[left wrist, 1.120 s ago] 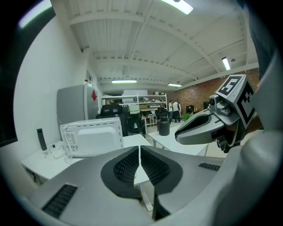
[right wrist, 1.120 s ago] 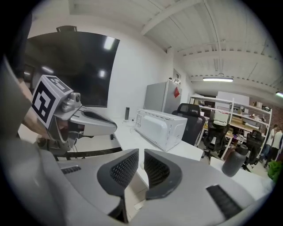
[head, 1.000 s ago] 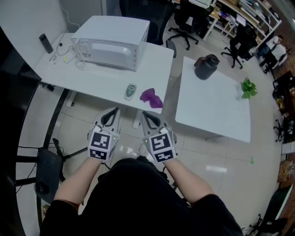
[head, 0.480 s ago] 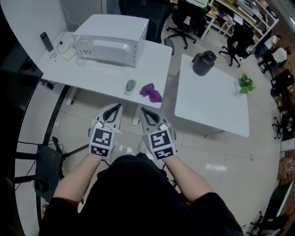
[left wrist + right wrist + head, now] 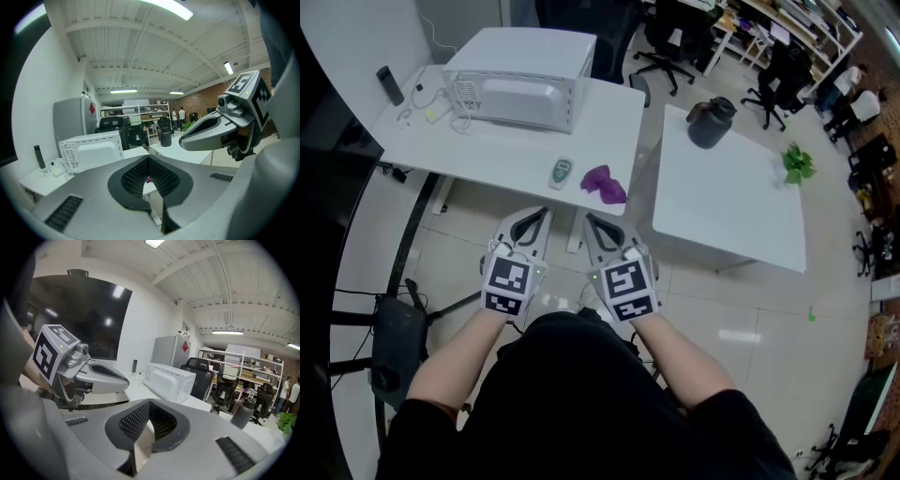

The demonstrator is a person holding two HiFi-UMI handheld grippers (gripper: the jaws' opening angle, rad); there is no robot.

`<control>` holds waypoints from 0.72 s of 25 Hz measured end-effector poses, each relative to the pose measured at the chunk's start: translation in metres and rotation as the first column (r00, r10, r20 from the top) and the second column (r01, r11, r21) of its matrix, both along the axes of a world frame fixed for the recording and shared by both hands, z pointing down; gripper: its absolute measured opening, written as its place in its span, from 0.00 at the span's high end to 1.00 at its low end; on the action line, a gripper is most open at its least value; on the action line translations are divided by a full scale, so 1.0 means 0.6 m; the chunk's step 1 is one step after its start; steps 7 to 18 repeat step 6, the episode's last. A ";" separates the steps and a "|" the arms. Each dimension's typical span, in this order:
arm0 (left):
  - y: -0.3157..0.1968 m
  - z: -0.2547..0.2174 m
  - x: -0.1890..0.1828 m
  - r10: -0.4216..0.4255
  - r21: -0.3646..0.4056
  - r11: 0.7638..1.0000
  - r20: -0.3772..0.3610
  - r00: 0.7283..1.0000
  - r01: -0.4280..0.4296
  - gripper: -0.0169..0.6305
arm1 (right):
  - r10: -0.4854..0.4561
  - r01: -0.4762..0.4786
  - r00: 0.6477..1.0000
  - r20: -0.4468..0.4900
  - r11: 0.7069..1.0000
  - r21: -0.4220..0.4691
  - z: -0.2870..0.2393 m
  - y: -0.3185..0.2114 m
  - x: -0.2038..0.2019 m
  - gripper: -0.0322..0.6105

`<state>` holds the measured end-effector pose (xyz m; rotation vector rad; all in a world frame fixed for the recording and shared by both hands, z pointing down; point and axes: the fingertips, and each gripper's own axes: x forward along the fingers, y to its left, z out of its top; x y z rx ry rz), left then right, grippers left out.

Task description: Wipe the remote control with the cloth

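While the left tool (image 5: 532, 220) and right tool (image 5: 593, 227) both sit closed and empty short of the tabletop (image 5: 506, 150), the remote (image 5: 561, 173) lies at its near edge, long axis near-to-far, straight ahead of the left tool. The purple cloth (image 5: 605, 184) lies just right, nearer the right tool.

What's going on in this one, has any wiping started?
Not yet. A person holds the left gripper and the right gripper side by side in front of the body, both shut and empty, short of the white table. The remote control and the purple cloth lie next to each other near the table's front edge, in front of the microwave. Neither gripper touches them.
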<state>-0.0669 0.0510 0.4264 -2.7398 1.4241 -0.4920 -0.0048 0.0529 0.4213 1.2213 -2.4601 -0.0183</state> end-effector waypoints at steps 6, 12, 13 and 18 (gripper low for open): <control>0.000 0.001 -0.002 -0.002 -0.004 1.000 0.000 1.000 0.002 0.97 | 0.001 -0.001 1.000 0.003 1.000 0.004 -0.004 0.000 -0.001 0.93; 0.000 0.001 -0.002 -0.002 -0.004 1.000 0.000 1.000 0.002 0.97 | 0.001 -0.001 1.000 0.003 1.000 0.004 -0.004 0.000 -0.001 0.93; 0.000 0.001 -0.002 -0.002 -0.004 1.000 0.000 1.000 0.002 0.97 | 0.001 -0.001 1.000 0.003 1.000 0.004 -0.004 0.000 -0.001 0.93; 0.000 0.001 -0.002 -0.002 -0.004 1.000 0.000 1.000 0.002 0.97 | 0.001 -0.001 1.000 0.003 1.000 0.004 -0.004 0.000 -0.001 0.93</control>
